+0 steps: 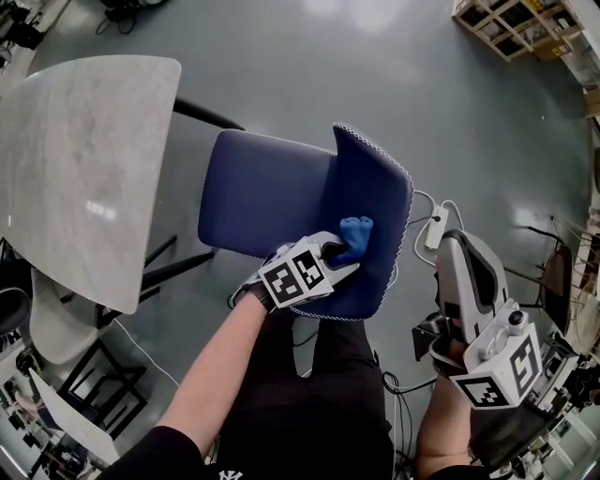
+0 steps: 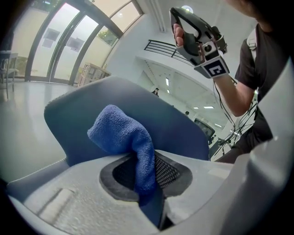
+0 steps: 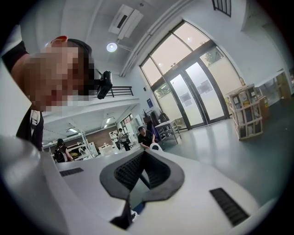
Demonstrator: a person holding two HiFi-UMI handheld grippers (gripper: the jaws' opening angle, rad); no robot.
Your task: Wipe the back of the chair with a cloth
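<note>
A dark blue chair stands below me, its seat (image 1: 262, 192) to the left and its curved back (image 1: 380, 211) to the right. My left gripper (image 1: 339, 255) is shut on a bright blue cloth (image 1: 357, 232) and holds it against the chair back near the lower edge. In the left gripper view the cloth (image 2: 123, 133) bulges out above the jaws of the left gripper (image 2: 146, 170), pressed on the chair back (image 2: 179, 121). My right gripper (image 1: 457, 258) is held off to the right of the chair, pointing up, shut and with nothing in it (image 3: 143, 157). The right gripper (image 2: 200, 39) also shows high up there.
A pale marble table (image 1: 84, 159) stands left of the chair. A white power strip (image 1: 436, 228) with cable lies on the grey floor right of the chair back. Wooden shelving (image 1: 516, 23) is at the top right. Other chairs (image 1: 56, 328) crowd the lower left.
</note>
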